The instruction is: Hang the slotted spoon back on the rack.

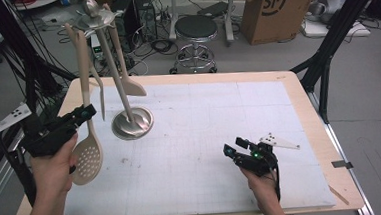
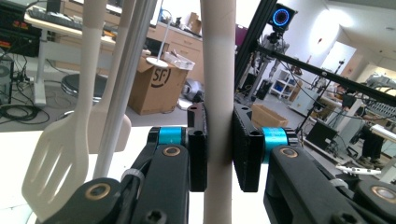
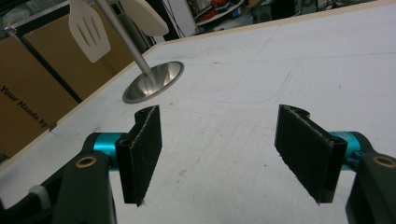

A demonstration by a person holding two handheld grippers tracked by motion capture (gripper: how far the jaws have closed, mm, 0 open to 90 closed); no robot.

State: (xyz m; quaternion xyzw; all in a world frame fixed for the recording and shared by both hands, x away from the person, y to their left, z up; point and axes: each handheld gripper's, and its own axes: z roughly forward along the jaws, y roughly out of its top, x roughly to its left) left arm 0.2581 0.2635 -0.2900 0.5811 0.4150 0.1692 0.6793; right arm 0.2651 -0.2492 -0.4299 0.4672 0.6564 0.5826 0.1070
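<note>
Beige plastic forms the skimmer [image 1: 87,156], whose handle is pinched between the pads of the left gripper [image 1: 82,114], just left of the steel rack [image 1: 132,122]. Its perforated bowl is held clear of the table [image 1: 297,88], near the front left of the rack's base. A slotted turner [image 2: 60,158] and a spatula [image 1: 133,86] are hung on the rack. The right gripper [image 1: 233,147] is kept well right of the rack, low over the mat, jaws spread with nothing between them.
</note>
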